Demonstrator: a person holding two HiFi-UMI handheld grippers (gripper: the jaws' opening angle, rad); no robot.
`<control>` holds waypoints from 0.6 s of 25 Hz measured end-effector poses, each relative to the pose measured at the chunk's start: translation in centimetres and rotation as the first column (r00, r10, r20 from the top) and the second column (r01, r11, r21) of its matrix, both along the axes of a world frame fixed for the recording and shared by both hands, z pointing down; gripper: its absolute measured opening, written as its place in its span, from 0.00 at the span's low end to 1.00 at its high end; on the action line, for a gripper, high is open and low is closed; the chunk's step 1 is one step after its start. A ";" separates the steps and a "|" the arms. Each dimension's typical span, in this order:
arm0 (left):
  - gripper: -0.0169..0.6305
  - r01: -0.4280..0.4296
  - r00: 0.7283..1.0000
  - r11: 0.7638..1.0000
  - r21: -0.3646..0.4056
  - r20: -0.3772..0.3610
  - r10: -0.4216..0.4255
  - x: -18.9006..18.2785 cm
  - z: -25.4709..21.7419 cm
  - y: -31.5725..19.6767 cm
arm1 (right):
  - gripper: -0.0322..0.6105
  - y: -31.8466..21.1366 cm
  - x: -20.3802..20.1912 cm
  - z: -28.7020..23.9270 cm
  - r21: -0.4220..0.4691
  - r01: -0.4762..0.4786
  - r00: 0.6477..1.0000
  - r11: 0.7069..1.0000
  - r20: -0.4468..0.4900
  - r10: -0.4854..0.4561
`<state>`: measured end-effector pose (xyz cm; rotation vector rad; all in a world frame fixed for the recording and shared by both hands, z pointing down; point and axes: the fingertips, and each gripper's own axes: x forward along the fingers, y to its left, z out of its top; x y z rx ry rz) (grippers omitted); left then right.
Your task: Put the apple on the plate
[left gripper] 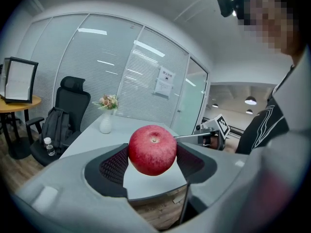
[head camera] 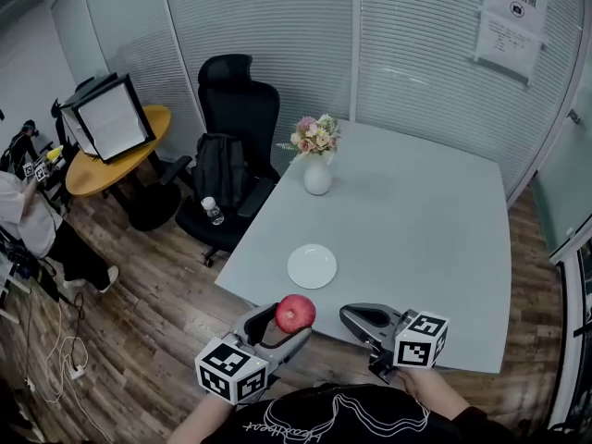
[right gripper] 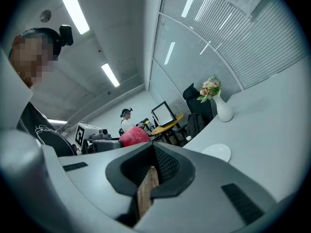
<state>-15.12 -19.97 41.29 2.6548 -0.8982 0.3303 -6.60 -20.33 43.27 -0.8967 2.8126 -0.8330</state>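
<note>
A red apple (head camera: 295,313) is pinched between the jaws of my left gripper (head camera: 280,326), which is shut on it and held in the air over the near edge of the grey table (head camera: 416,229). In the left gripper view the apple (left gripper: 152,149) fills the gap between the two black pads (left gripper: 115,166). A white plate (head camera: 312,266) lies empty on the table just beyond the apple, and the right gripper view shows the plate (right gripper: 216,152) too. My right gripper (head camera: 363,321) hovers to the right of the apple, shut with nothing in it (right gripper: 153,166).
A white vase of flowers (head camera: 317,176) stands at the table's far left. Left of the table are a black office chair (head camera: 236,118) with a backpack (head camera: 219,169) and a bottle (head camera: 213,211), and a round yellow table (head camera: 116,151). A person (head camera: 28,220) stands at the far left.
</note>
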 end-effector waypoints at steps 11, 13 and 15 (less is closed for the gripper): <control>0.52 0.000 0.999 1.000 0.024 0.044 -0.001 2.7 1.7 -4.1 | 0.06 -3.3 2.5 1.5 -0.003 -0.003 1.000 1.000 -0.017 0.003; 0.52 -0.003 0.999 1.000 0.016 0.046 0.002 2.7 2.1 -4.9 | 0.06 -4.0 2.5 1.8 -0.015 -0.007 1.000 1.000 -0.014 0.007; 0.52 -0.007 0.999 1.000 -0.002 0.032 0.007 2.8 2.3 -6.0 | 0.06 -4.9 2.5 2.1 -0.024 -0.011 1.000 1.000 -0.015 0.011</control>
